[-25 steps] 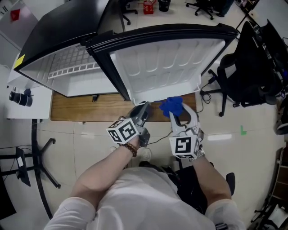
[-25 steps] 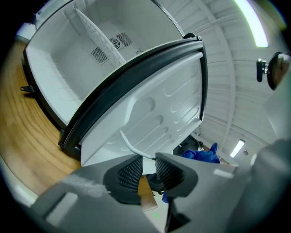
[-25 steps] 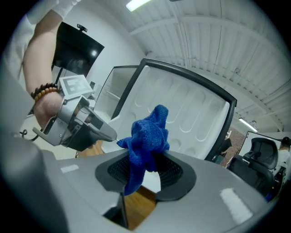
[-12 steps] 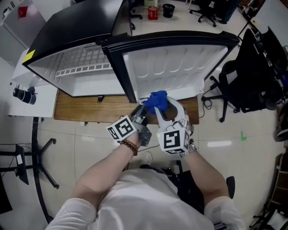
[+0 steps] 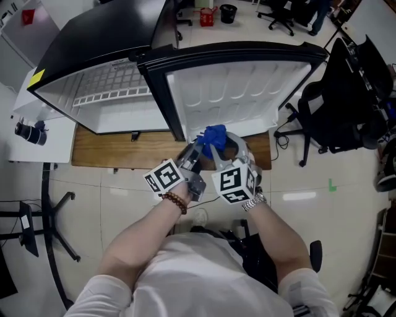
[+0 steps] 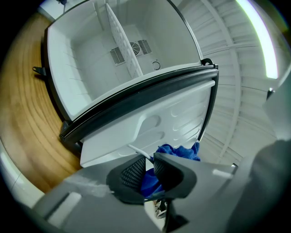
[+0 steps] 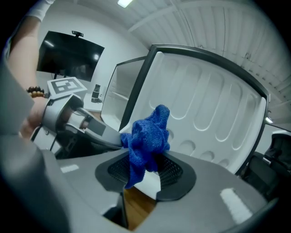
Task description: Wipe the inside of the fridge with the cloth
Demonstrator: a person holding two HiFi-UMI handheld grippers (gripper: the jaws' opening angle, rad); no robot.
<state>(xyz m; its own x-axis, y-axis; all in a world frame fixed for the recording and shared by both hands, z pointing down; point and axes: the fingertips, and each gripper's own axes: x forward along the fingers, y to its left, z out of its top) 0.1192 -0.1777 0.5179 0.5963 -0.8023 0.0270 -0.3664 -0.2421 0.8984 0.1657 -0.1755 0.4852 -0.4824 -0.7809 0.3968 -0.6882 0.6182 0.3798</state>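
Our right tool [image 7: 145, 167] grips the blue cloth [image 7: 148, 136]; the left tool [image 6: 149, 172], jaws just closing, pinches its other end. The fridge [image 5: 117, 114] cavity lies ahead and leftward, nearer the left tool.

Office chair [image 5: 339, 93], wooden platform [image 5: 105, 155], red basket [image 5: 208, 17]

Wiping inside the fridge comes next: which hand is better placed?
Probably left: the left hand-held gripper has just been closing with the cloth between its jaws, and looks into the compartment; the right hand-held gripper, also gripping it, faces the door.
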